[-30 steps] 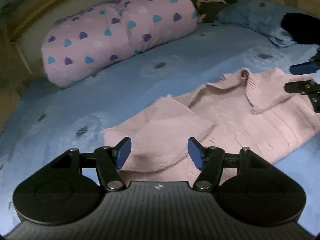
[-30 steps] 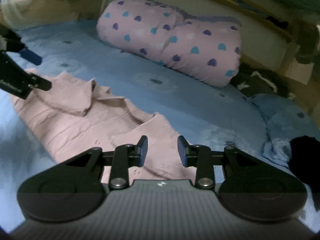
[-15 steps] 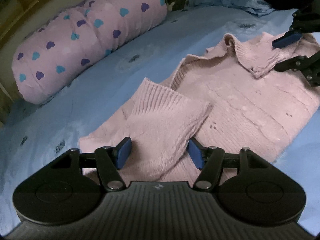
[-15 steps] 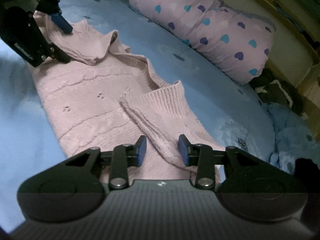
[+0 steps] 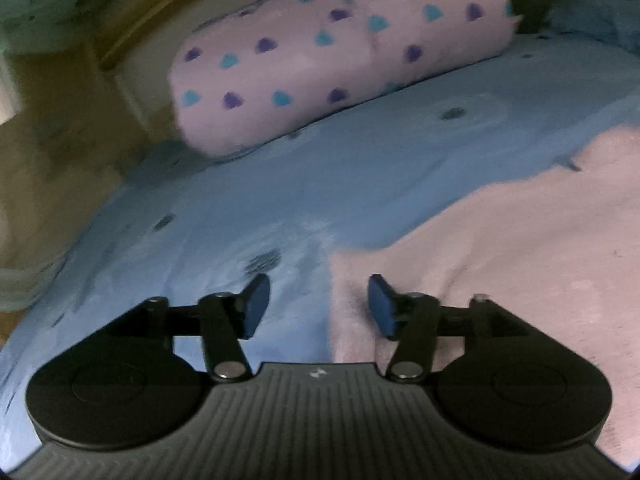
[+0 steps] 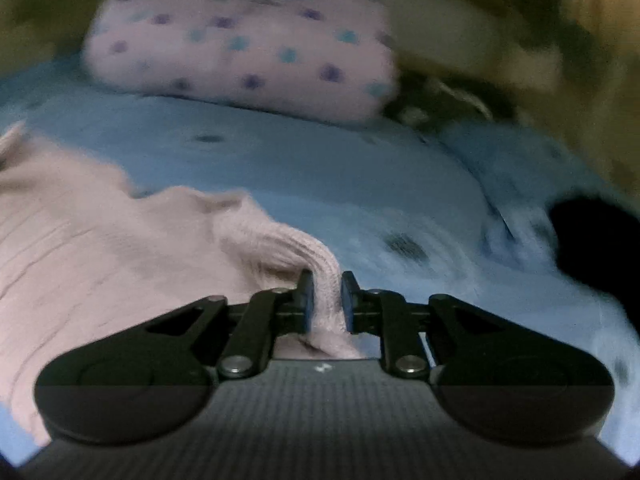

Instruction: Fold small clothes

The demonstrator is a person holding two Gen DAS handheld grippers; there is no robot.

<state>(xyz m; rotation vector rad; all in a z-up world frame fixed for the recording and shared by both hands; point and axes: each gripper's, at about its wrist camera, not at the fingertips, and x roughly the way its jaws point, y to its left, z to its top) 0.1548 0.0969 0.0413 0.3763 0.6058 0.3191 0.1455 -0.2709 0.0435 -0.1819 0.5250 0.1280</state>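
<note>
A small pink knit sweater (image 5: 512, 248) lies on the blue bedsheet (image 5: 280, 184). In the left wrist view my left gripper (image 5: 318, 306) is open, low over the sweater's left edge, with one finger over the sheet and one over the knit. In the right wrist view the sweater (image 6: 80, 248) spreads to the left, and my right gripper (image 6: 325, 300) is shut on its ribbed sleeve cuff (image 6: 320, 268), which bunches up between the fingers. Both views are blurred by motion.
A rolled pink blanket with blue and purple hearts (image 5: 340, 52) lies along the far side of the bed, also seen in the right wrist view (image 6: 240, 48). A dark garment (image 6: 592, 240) and crumpled blue cloth (image 6: 512, 160) lie at the right. A wooden headboard (image 5: 132, 36) is behind.
My right gripper has closed on the sleeve cuff. My left gripper has shifted left and lower to the sweater's edge, still open. Both views have swung.
</note>
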